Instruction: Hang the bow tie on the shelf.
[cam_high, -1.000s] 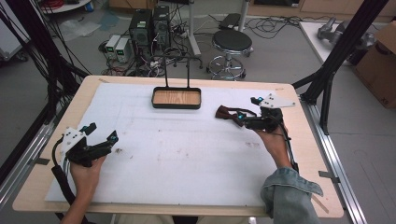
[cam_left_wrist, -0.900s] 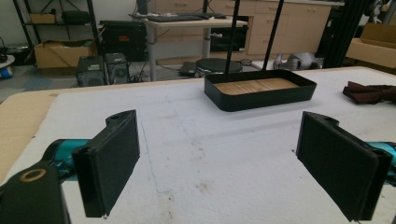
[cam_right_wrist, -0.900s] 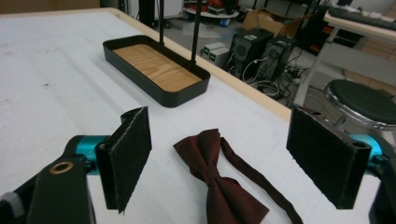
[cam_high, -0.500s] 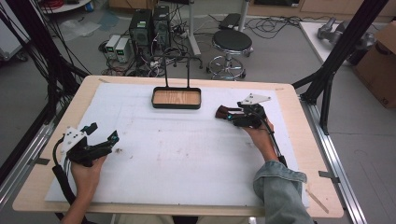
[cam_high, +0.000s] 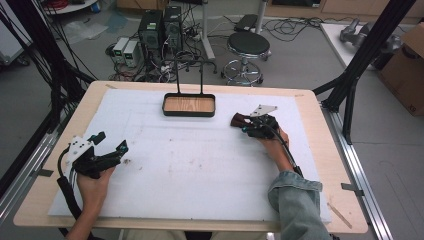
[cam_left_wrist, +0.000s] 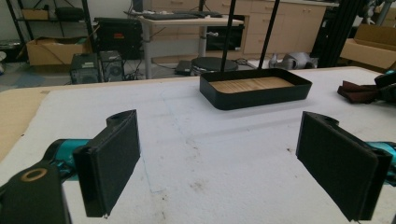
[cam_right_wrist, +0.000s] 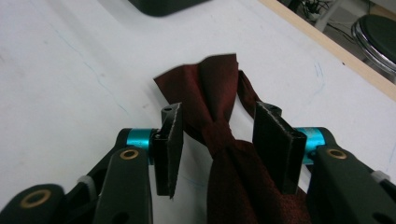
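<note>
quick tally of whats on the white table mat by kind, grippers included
grippers: 2, the left gripper and the right gripper
dark red bow tie: 1
black tray with a wooden floor: 1
total: 4

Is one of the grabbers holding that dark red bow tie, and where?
Not yet. The right gripper has its jaws either side of the bow tie at its knot, just closing in, with gaps showing. The left gripper is open and holds nothing.
</note>
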